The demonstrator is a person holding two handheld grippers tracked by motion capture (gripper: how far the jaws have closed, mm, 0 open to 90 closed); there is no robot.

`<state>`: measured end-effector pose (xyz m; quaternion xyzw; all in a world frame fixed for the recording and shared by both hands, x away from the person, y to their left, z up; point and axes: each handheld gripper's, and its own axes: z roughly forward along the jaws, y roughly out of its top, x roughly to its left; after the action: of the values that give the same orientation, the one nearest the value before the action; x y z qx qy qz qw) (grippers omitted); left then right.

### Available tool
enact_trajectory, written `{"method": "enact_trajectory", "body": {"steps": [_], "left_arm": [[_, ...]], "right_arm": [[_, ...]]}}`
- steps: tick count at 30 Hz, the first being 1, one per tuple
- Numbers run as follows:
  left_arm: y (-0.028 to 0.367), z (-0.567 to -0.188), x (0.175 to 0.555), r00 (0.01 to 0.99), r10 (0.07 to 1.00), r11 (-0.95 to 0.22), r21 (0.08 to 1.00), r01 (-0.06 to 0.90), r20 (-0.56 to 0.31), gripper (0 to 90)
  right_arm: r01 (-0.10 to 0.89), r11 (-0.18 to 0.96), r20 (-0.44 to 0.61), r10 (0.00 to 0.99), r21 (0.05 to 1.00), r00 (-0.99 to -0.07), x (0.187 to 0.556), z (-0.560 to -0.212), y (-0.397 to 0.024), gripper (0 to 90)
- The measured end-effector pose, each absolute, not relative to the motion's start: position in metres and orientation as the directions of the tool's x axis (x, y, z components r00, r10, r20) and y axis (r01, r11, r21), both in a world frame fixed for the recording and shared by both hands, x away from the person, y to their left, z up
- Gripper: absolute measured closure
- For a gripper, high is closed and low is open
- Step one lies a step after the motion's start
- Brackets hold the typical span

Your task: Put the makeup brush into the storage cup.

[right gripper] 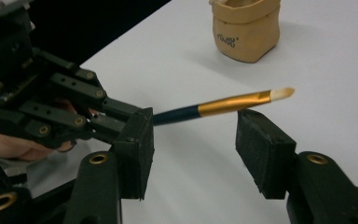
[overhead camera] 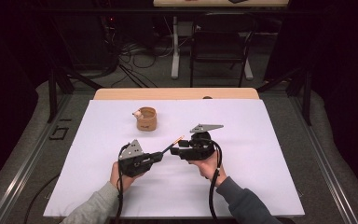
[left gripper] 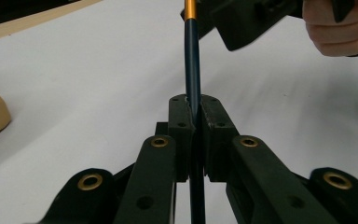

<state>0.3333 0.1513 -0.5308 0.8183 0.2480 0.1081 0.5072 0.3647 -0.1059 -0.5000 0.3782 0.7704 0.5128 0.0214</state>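
A thin brush with a dark blue handle, gold ferrule and pale bristles is held just above the white table. My left gripper is shut on its handle, and the tip points up and right. My right gripper faces it with its jaws open on either side of the brush, just below the ferrule. Neither pad touches it. My left gripper also appears at the left of the right gripper view.
A small tan pot stands behind the grippers at centre left, with a pale-tipped item leaning from its rim. The white sheet covers the table, with a wooden edge at the back. A chair and cables lie beyond.
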Motion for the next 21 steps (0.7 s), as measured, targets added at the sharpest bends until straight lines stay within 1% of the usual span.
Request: {"method": "enact_trajectory", "body": {"steps": [2,3,7,10,16,21], "left_arm": [[0.15,-0.531,0.333,0.856,0.511,-0.363,0.884,0.294,-0.075,84.3],[0.149,-0.531,0.333,0.86,0.507,-0.371,0.884,0.283,-0.063,84.3],[0.147,-0.531,0.331,0.866,0.497,-0.374,0.885,0.277,-0.061,84.4],[0.146,-0.531,0.331,0.87,0.49,-0.379,0.884,0.273,-0.059,84.4],[0.144,-0.53,0.33,0.88,0.474,-0.401,0.88,0.255,-0.039,84.4],[0.141,-0.53,0.328,0.883,0.467,-0.403,0.879,0.255,-0.042,84.3]], "right_arm": [[0.563,0.166,0.369,0.601,0.81,-0.709,0.366,-0.5,-0.107,50.8],[0.561,0.162,0.368,0.604,0.811,-0.707,0.366,-0.499,-0.107,51.6],[0.552,0.146,0.368,0.604,0.821,-0.707,0.365,-0.498,-0.106,56.4],[0.548,0.128,0.375,0.601,0.826,-0.706,0.363,-0.497,-0.106,61.4],[0.517,0.102,0.38,0.56,0.85,-0.736,0.359,-0.492,-0.107,72.3],[0.5,0.084,0.389,0.521,0.862,-0.76,0.356,-0.488,-0.106,80.0]]}}
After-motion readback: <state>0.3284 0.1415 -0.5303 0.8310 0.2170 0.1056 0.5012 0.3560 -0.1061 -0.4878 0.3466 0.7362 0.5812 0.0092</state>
